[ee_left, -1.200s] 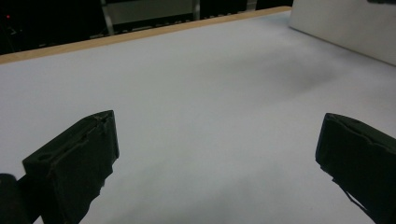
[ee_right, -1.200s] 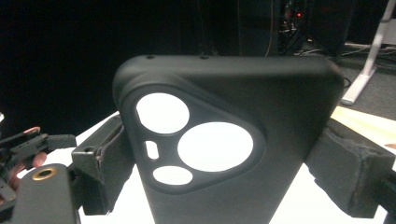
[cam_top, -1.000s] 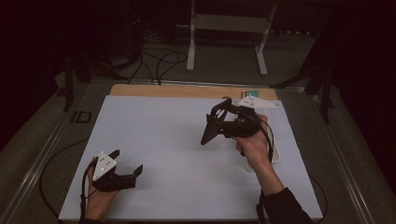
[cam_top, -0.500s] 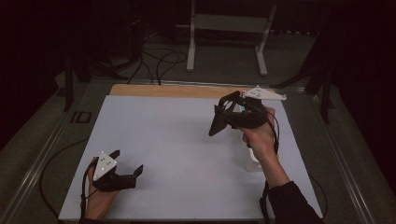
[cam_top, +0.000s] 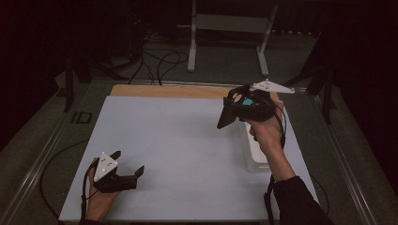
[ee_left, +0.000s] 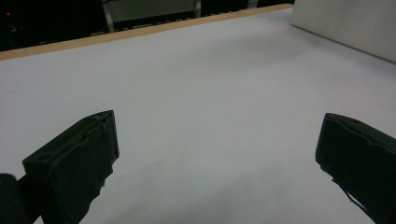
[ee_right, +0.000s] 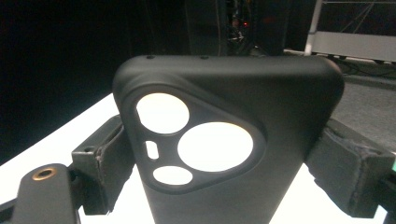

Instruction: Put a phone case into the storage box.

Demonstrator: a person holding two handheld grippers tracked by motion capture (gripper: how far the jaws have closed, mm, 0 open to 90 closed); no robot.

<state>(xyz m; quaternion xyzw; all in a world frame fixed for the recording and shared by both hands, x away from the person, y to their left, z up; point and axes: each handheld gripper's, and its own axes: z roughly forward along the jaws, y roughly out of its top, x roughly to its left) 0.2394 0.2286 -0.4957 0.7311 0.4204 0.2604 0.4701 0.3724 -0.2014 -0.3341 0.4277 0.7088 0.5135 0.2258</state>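
A black phone case (ee_right: 224, 140) with a triangular camera cut-out stands upright between the jaws of my right gripper (ee_right: 226, 165), which is shut on its two sides. In the high view the right gripper (cam_top: 231, 108) is held up above the right middle of the white table top (cam_top: 187, 140), with the phone case (cam_top: 224, 119) pointing down and to the left. My left gripper (cam_top: 127, 163) rests on the table near the front left corner. Its jaws stand wide apart in the left gripper view (ee_left: 217, 140), with nothing between them.
A white rectangular box (cam_top: 253, 152) lies on the table's right side beneath the right hand, and the box (ee_left: 345, 23) also appears as a pale block. A wooden strip (cam_top: 164, 90) runs along the far table edge. Cables and a metal stand (cam_top: 230, 28) are on the floor beyond.
The right gripper has risen and moved toward the far edge with the phone case in it, and more of the white box shows. The left gripper has stayed still.
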